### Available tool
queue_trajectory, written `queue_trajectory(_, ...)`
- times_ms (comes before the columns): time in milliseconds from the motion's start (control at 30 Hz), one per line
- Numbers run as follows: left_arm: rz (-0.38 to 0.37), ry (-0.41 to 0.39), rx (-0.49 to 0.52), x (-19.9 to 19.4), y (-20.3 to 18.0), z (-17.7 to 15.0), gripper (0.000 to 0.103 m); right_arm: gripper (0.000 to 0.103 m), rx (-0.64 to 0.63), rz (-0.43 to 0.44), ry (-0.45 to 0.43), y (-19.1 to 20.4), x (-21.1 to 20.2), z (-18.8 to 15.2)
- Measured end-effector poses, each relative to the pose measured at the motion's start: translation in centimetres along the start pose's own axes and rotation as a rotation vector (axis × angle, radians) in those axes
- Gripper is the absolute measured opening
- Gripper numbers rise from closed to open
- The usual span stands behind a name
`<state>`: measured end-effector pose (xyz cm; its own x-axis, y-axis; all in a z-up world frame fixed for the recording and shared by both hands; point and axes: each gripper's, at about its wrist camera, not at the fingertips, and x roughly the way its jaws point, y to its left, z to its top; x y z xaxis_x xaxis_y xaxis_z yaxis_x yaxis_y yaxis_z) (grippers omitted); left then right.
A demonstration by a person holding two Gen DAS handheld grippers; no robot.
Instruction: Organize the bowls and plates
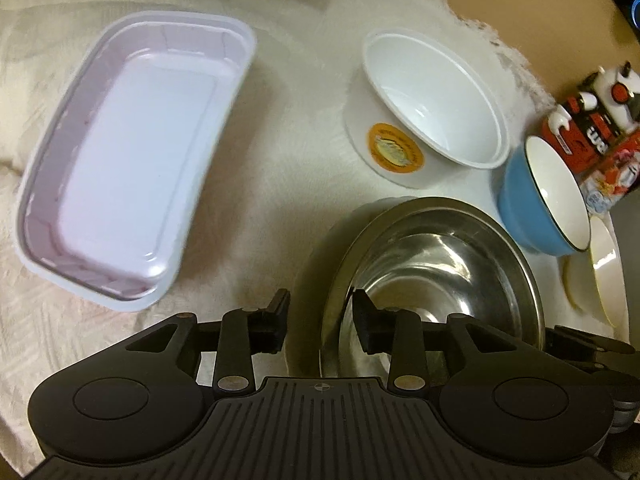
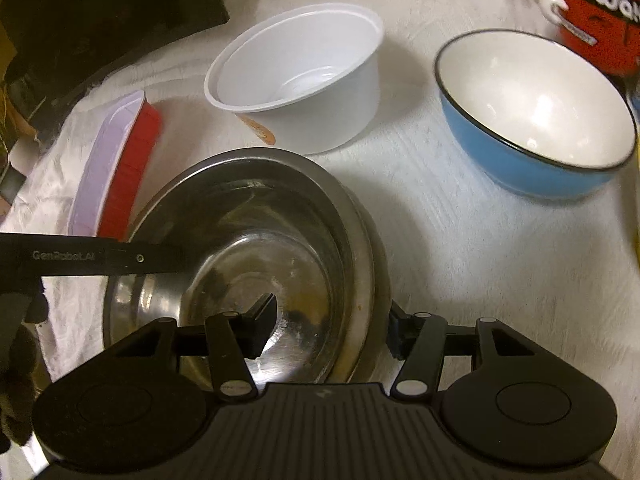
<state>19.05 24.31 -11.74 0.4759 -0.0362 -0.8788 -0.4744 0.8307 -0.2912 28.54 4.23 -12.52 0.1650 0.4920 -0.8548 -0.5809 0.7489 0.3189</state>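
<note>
Round shiny steel bowl [image 2: 248, 264] on white textured cloth [image 2: 460, 248]; left gripper [image 1: 320, 316] and right gripper [image 2: 332, 330] both spread, straddling rim, pads clear.

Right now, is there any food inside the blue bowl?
No, the blue bowl shows only a clean, shiny white inside with nothing lying in it.

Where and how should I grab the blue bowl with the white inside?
Pinch the dark-edged rim of the blue bowl with the white inside, coming straight down from above on its near side. It sits upright and open, its wall thin enough to straddle, with bare white cloth there.
</note>
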Motion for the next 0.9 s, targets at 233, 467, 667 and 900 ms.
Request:
queue_trajectory(233,-0.064,0.018,0.065,1.3,-2.2,0.6,0.037,0.056,0.062,-0.062,-0.021,-1.7,-1.4,-0.8)
queue_trajectory(467,-0.073,-0.027,0.086,0.7,-2.1,1.0,0.03,0.057,0.119,-0.064,-0.01,-2.5,-1.5,-1.6)
queue_trajectory(667,-0.049,-0.256,0.151,-4.3,-2.8,0.2,0.029,0.057,0.035,-0.189,-0.146,-1.2,-4.7,-2.1)
queue_trajectory(900,-0.261,-0.347,0.081,-6.3,-4.4,0.9,0.028,0.063,-0.087,-0.414,-0.331,-0.8,-10.4,-3.1)
